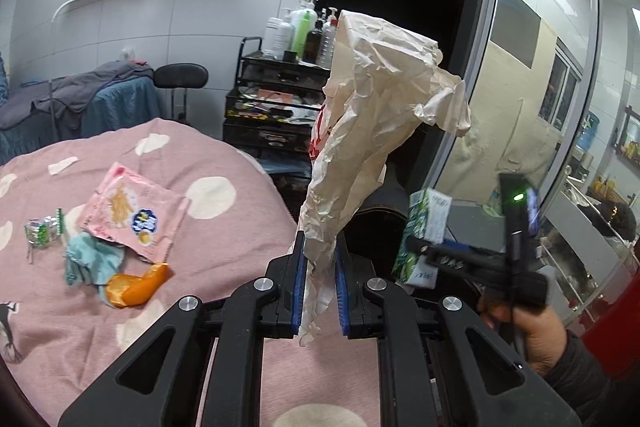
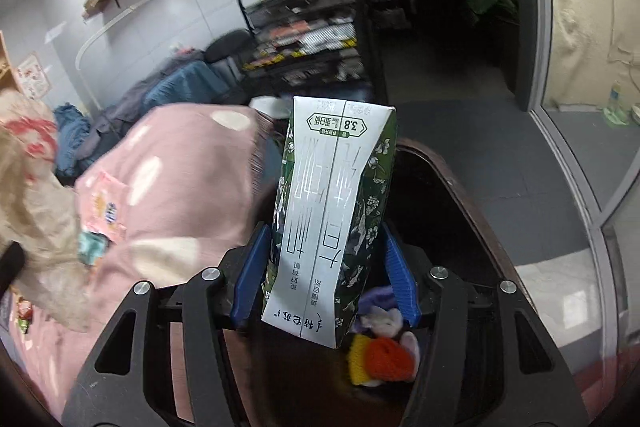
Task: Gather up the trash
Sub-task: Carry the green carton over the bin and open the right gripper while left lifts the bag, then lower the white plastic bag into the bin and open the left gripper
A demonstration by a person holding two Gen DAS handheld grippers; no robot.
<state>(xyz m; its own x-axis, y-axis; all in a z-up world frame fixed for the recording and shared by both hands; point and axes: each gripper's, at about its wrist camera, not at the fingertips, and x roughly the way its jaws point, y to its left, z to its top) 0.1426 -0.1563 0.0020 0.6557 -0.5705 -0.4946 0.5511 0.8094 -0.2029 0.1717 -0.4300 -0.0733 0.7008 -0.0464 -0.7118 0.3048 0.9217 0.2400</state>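
Left wrist view, lower left of the frame: leftover trash sits on the pink spotted blanket (image 1: pixel 224 163), a pink snack wrapper (image 1: pixel 132 211), crumpled teal tissue (image 1: pixel 90 261) and an orange peel (image 1: pixel 136 285) all touching in a little pile. Centre frame, the left gripper (image 1: pixel 320 279) is clamped on a crumpled cream paper bag (image 1: pixel 376 107) that stands up above the blue pads. Right wrist view, the right gripper (image 2: pixel 326 267) squeezes a green and white milk carton (image 2: pixel 332 211) upside down, held over the dark bin (image 2: pixel 472 203) at lower right
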